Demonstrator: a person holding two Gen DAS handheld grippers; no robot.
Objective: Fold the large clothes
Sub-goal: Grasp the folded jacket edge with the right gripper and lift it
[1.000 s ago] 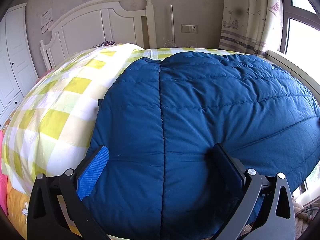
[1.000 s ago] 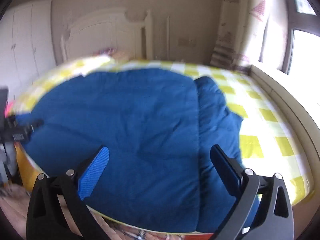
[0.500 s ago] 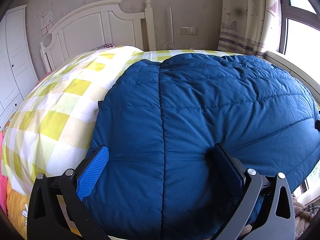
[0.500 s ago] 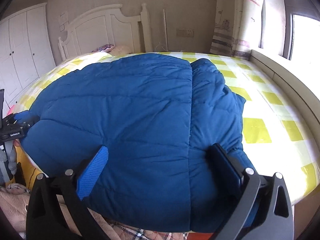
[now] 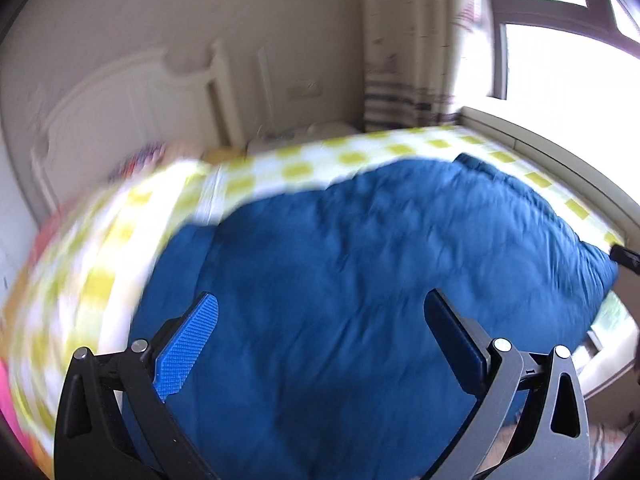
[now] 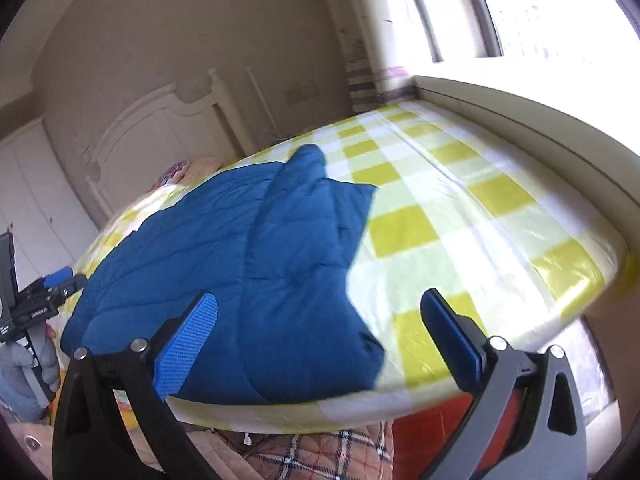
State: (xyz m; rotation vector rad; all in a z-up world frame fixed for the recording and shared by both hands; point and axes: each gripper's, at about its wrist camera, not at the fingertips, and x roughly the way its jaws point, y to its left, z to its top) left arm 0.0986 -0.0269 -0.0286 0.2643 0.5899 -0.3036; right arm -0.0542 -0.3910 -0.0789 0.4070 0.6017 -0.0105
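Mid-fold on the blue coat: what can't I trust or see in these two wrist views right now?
- Left wrist view: motion blur smears the blue coat, the checked bedspread and the headboard; seams unreadable.
- Left wrist view: the left gripper hides the coat's near hem.
- Right wrist view: the coat's near left edge sits behind the right gripper; sleeves are not identifiable.
- Right wrist view: the window is overexposed.

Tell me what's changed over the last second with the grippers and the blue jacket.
Both views have swung: the right gripper has shifted right, toward bare checked sheet, and the left gripper is mid-motion, blurred. Both stay open and empty; the blue jacket still lies flat.
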